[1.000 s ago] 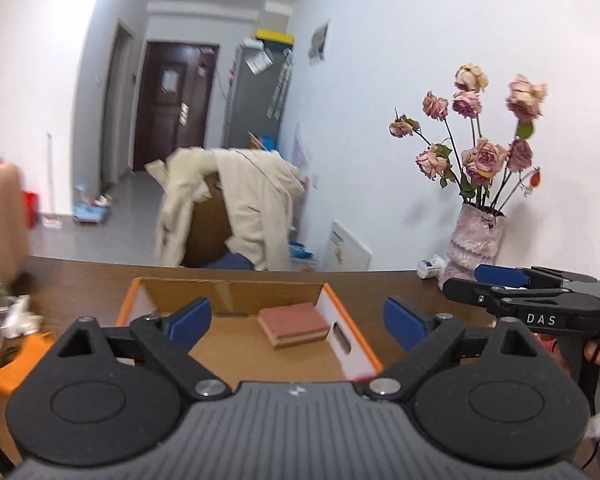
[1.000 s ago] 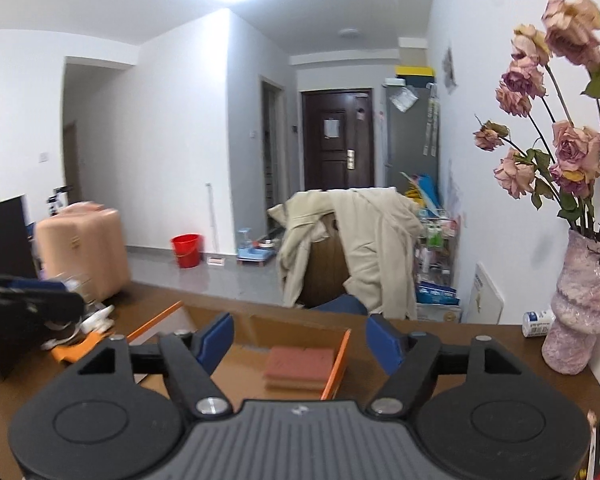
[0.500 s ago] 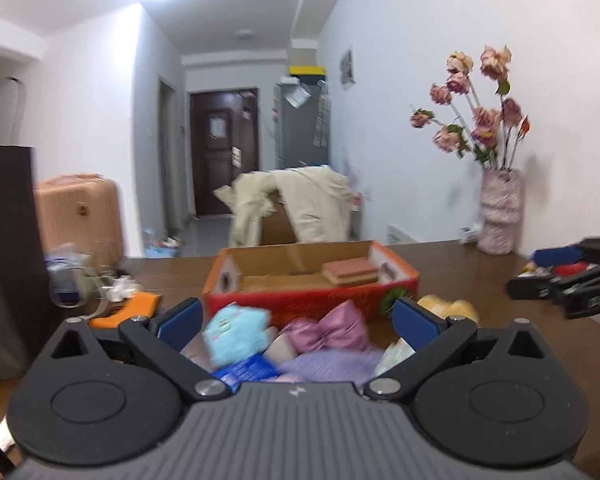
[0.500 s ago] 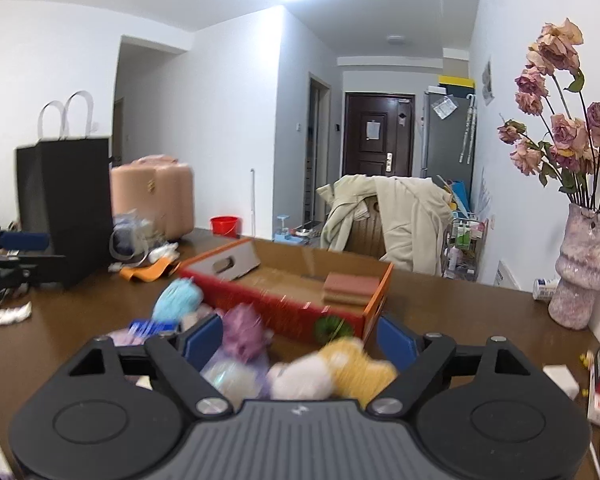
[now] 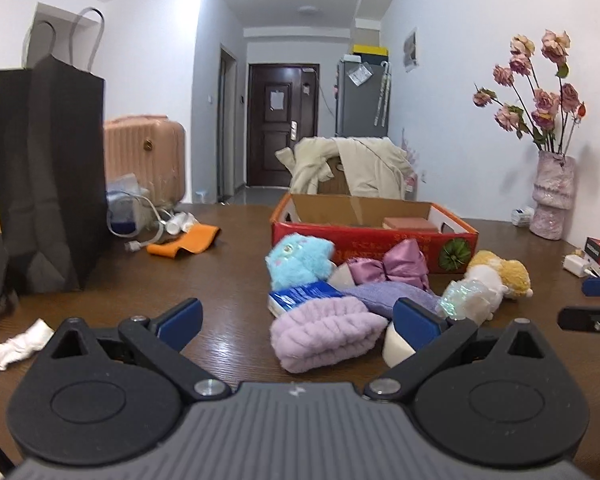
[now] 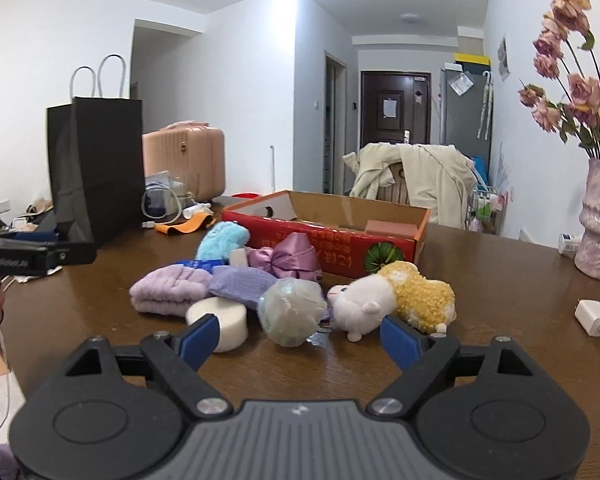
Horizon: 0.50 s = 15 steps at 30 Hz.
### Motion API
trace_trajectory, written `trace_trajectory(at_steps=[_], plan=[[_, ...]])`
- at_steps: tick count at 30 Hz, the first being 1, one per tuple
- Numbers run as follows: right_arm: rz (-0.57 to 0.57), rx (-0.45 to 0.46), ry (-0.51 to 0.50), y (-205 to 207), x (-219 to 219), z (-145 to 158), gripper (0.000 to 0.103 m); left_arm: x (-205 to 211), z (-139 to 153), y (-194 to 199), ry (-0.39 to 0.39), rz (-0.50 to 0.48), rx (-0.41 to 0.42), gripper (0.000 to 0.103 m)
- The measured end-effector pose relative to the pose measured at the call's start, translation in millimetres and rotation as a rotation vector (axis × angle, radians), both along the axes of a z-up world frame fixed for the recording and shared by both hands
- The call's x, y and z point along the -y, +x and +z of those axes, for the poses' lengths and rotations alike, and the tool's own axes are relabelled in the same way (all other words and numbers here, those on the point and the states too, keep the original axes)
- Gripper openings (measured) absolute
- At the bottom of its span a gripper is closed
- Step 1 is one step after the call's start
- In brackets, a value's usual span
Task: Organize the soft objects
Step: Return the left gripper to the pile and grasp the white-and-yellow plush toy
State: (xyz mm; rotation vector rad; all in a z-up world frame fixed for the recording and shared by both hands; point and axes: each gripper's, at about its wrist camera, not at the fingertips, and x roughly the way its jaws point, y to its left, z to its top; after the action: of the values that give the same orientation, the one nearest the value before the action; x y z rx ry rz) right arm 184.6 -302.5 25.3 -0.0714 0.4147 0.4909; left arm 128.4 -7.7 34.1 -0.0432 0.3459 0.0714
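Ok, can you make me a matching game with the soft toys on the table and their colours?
Things:
1. fluffy monster toy
2. satin bow
3. lamb toy
4. folded towel

Colours:
A. white and yellow
B. pale lilac
C. light blue
D. shiny purple-pink

Pairs: 1-C, 2-D, 3-A, 4-B

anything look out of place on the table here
Yes: the soft objects lie heaped on the table in front of the red box, which holds only a brown block. Nothing looks spilled or damaged.
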Motion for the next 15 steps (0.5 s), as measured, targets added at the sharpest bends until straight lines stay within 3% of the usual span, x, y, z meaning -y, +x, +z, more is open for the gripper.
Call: trace_trajectory(at_steps=[7, 15], plan=[[-0.077, -0.017, -0.016, 55.5, 22.7, -7.1, 0.087, 48.1, -1.0, 46.8, 0.002, -0.163, -0.003, 0.103], [-0.071, -0.082, 0.096, 162.8, 69.9, -21.6, 0.085, 119.6, 11.5, 138.4, -0.047, -0.397, -0.066, 0.102]])
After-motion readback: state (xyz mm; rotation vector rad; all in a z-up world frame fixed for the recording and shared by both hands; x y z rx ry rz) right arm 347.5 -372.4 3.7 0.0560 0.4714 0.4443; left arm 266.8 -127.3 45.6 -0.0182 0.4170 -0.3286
